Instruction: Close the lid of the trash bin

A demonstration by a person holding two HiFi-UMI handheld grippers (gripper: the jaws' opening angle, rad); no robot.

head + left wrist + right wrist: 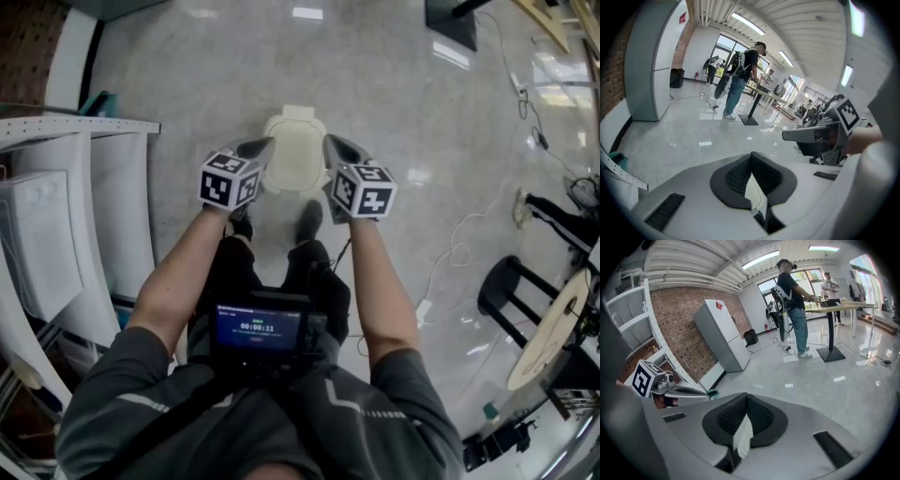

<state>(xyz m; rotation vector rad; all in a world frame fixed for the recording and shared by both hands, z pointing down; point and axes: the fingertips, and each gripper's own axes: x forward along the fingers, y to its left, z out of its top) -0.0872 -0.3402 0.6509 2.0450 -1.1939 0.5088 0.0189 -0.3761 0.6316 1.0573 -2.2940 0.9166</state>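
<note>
A cream trash bin (pixel 295 155) stands on the grey floor just ahead of the person's feet. From above, its lid looks flat on top, with a small tab at the far side. My left gripper (pixel 255 147) hovers at the bin's left edge and my right gripper (pixel 337 145) at its right edge; I cannot tell whether either touches it. Both are shut with nothing held. In the left gripper view the jaws (pixel 751 154) meet at the tip, and the right gripper (pixel 799 135) shows beyond. In the right gripper view the jaws (pixel 746 397) also meet, with the left gripper (pixel 691 391) at the left.
White shelving and panels (pixel 56 206) line the left side. Cables (pixel 450 253) trail over the floor at the right, near a black stool (pixel 511 281) and a round tabletop (pixel 548 328). A grey cabinet (pixel 722 333) stands by the brick wall. People (pixel 792 301) stand at a desk farther off.
</note>
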